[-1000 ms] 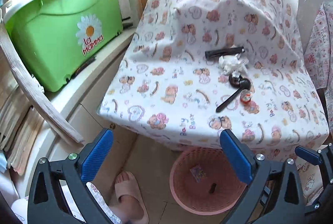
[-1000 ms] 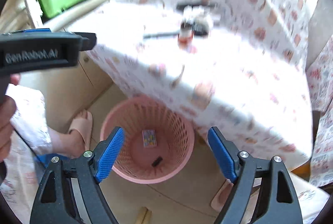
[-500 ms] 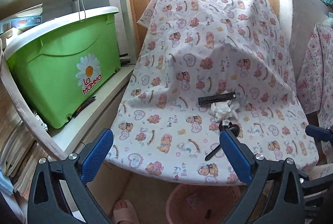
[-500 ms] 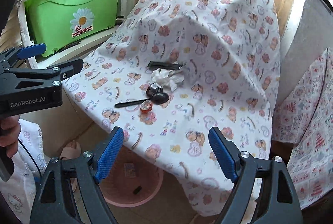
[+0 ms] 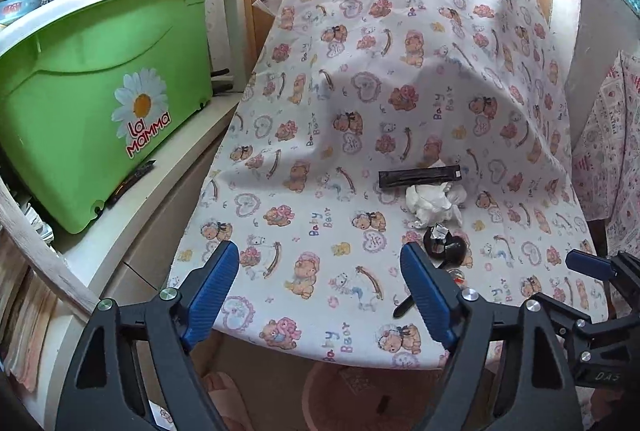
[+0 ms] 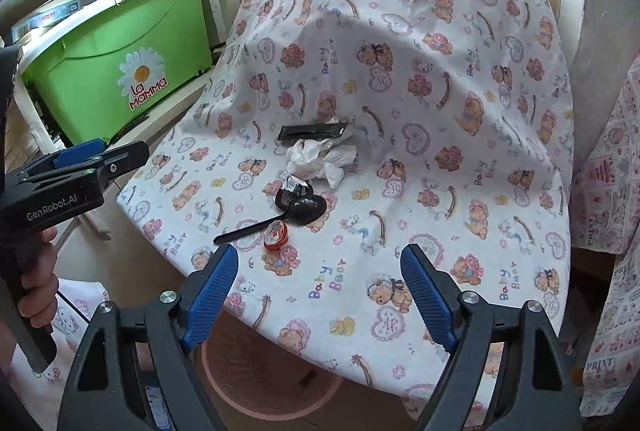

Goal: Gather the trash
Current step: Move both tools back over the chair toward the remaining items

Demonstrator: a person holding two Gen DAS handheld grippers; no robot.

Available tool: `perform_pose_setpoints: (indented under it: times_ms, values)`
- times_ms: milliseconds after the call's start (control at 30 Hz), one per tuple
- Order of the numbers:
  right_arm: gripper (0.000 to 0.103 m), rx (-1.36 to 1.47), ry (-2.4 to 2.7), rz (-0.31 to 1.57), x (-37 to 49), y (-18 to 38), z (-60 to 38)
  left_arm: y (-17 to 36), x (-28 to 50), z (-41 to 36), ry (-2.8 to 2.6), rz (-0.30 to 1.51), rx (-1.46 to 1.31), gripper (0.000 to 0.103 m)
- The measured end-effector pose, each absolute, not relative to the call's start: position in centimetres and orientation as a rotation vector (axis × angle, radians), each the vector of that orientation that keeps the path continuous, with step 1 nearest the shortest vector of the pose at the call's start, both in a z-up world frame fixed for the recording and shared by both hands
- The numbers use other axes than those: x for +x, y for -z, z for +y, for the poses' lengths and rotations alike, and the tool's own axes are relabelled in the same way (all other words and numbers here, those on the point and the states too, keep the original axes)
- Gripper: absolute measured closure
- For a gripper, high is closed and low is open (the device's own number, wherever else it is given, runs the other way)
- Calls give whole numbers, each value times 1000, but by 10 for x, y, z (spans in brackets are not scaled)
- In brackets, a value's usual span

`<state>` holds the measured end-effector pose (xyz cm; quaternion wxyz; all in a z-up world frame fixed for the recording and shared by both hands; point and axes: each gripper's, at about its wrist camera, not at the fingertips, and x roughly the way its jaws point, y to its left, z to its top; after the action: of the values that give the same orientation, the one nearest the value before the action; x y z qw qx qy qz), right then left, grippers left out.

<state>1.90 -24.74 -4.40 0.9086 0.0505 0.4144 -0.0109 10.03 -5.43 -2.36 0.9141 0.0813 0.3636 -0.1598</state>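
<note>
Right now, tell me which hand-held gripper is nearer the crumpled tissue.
Right, narrowly. The right hand-held gripper hangs open before the crumpled tissue, facing it; the left hand-held gripper, also open, sits off to the tissue's left.

On the cloth-covered table (image 6: 440, 159), a flat wrapper (image 6: 312, 131) lies farthest back, a crumpled tissue (image 6: 320, 159) just before it. Nearer the front edge lies a spoon (image 6: 296, 211), with a small cup (image 6: 277, 234) beside its handle. A basket (image 6: 256, 391) stands on the floor under the front edge. A storage bin (image 6: 120, 71) sits on a shelf to the left.

Cloth (image 6: 400, 91) white, pink-brown bear print; bin (image 6: 120, 43) green, daisy logo; spoon (image 6: 280, 219) black; basket (image 6: 260, 391) pink.
</note>
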Motion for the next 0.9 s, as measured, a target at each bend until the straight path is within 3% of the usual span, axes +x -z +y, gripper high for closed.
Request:
perform_pose_setpoints:
  times_ms: [33,167,267,367,400,467,733,900]
  values:
    - [18,112,19,867,21,48,-249,27,101,-55,333,752,171,26]
    - [25,99,8,893,28,63,-246,42,108,-54,355,811,136,57]
    - [34,88,-43,913,35,68,-238,44,113,-50,343,833,118,58]
    - [41,82,-89,917,44,65,-229,38,114,-48,316,804,145,52]
    - [43,77,-104,917,48,64,-227,36,113,-47,312,796,151,40]
    - [45,45,-114,920,57,64,-221,33,111,-45,307,776,154,28]
    - [64,72,-120,955,77,92,-215,36,111,-47,282,740,164,20]
    - [67,95,-117,962,86,99,-219,42,113,-50,256,740,180,20]
